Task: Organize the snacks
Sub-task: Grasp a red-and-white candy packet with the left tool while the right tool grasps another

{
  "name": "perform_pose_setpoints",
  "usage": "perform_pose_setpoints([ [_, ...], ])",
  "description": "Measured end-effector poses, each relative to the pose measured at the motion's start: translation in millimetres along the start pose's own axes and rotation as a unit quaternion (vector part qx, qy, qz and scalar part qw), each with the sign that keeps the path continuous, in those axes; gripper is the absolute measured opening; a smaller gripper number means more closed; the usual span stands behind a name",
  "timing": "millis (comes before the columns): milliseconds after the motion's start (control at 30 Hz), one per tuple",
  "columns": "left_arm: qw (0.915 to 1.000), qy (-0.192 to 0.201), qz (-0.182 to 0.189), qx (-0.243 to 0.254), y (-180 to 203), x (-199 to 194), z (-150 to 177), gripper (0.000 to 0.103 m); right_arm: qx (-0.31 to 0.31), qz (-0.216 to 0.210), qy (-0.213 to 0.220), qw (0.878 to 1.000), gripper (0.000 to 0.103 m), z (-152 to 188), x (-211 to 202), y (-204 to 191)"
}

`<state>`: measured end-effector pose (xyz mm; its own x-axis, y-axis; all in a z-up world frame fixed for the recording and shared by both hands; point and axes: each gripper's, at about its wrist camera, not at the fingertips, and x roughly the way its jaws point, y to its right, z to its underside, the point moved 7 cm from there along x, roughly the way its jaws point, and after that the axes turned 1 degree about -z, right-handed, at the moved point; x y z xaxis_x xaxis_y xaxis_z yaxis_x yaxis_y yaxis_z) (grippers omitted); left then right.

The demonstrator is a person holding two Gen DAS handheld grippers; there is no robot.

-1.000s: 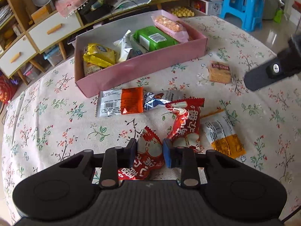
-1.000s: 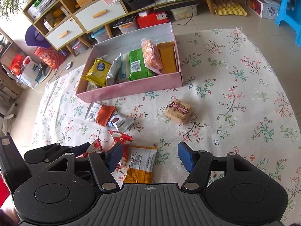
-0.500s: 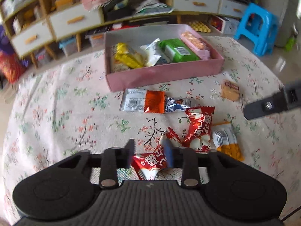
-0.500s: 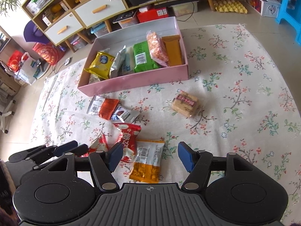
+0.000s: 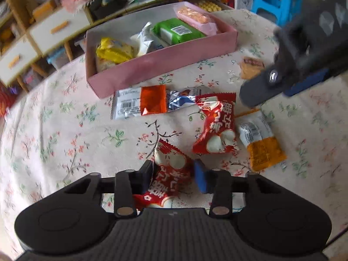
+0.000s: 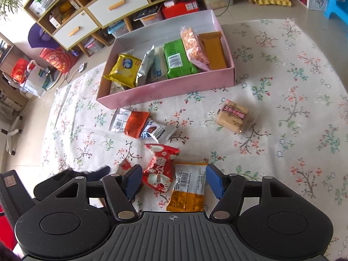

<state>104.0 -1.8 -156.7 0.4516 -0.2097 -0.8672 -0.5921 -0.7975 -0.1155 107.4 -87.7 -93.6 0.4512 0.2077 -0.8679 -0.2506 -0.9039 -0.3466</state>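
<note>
Both grippers had shifted a little across the floral tabletop [image 6: 282,69] since the earlier frames: the right gripper [image 6: 174,180] had slid from over the orange-and-white packet [image 6: 188,187] toward the left, so that a red snack packet [image 6: 161,169] as well as the orange one now lay between its fingers, and in the left wrist view its dark body loomed much larger at the far right.

That right gripper stood wide apart, its blue pads clear of both wrappers and clamped on nothing. The left gripper [image 5: 173,177] straddled the other red packet [image 5: 167,174], the near one of the pair; its jaws were closing, the left pad against the wrapper's edge while the right pad appeared to stand just off it, so the hold did not look firm yet.

What the coming move seemed to turn on was direction. The pink box [image 5: 156,65], already part filled with snacks, lay on the far side of both grippers, beyond the silver-and-orange wrapper [image 5: 141,103] and the blue foil one [image 5: 182,100]. The near red packet ran lengthwise from near to far, straight along the left gripper's line, so the fingers crossed its short width. The left gripper was plainly the nearer to it. The tan biscuit pack [image 6: 233,117] sat well apart at far right.
</note>
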Motion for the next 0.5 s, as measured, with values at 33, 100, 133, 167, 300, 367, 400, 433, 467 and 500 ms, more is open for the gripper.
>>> perform_pose_setpoints([
  [33,0.9999,-0.003,0.000,-0.010,-4.0,-0.7,0.1,0.035,-0.001,0.001,-0.002,1.000,0.065,-0.6,3.3,-0.5],
  [100,0.9996,-0.005,-0.001,-0.027,-11.4,-1.3,1.7,0.033,-0.001,-0.001,-0.007,1.000,0.065,-1.4,10.3,-1.2],
  [133,0.9993,-0.008,-0.002,-0.037,-14.4,-1.7,2.5,0.032,-0.002,-0.003,-0.009,1.000,0.065,-1.8,13.7,-2.0],
  [167,0.9988,-0.009,-0.002,-0.048,-17.8,-2.7,3.2,0.031,-0.002,-0.003,-0.009,1.000,0.065,-2.6,17.3,-2.5],
  [300,0.9959,-0.014,-0.004,-0.090,-31.2,-3.8,5.1,0.029,-0.011,-0.002,-0.006,1.000,0.065,-4.9,30.7,-7.0],
  [367,0.9948,-0.014,-0.013,-0.100,-36.7,-3.2,6.4,0.029,-0.014,-0.002,-0.012,1.000,0.065,-4.2,37.1,-9.7],
  [400,0.9945,-0.014,-0.016,-0.102,-38.2,-3.2,6.8,0.029,-0.010,-0.009,-0.016,1.000,0.065,-3.4,40.5,-11.6],
  [433,0.9945,-0.013,-0.017,-0.102,-38.8,-3.1,7.2,0.029,-0.004,-0.017,-0.021,1.000,0.065,-2.7,43.4,-12.5],
  [467,0.9947,-0.013,-0.016,-0.101,-38.9,-2.8,7.6,0.030,0.002,-0.018,-0.024,1.000,0.065,-1.8,45.5,-13.0],
  [500,0.9949,-0.014,-0.018,-0.098,-38.6,-2.5,8.4,0.031,0.001,-0.013,-0.024,1.000,0.065,-1.8,47.6,-13.2],
])
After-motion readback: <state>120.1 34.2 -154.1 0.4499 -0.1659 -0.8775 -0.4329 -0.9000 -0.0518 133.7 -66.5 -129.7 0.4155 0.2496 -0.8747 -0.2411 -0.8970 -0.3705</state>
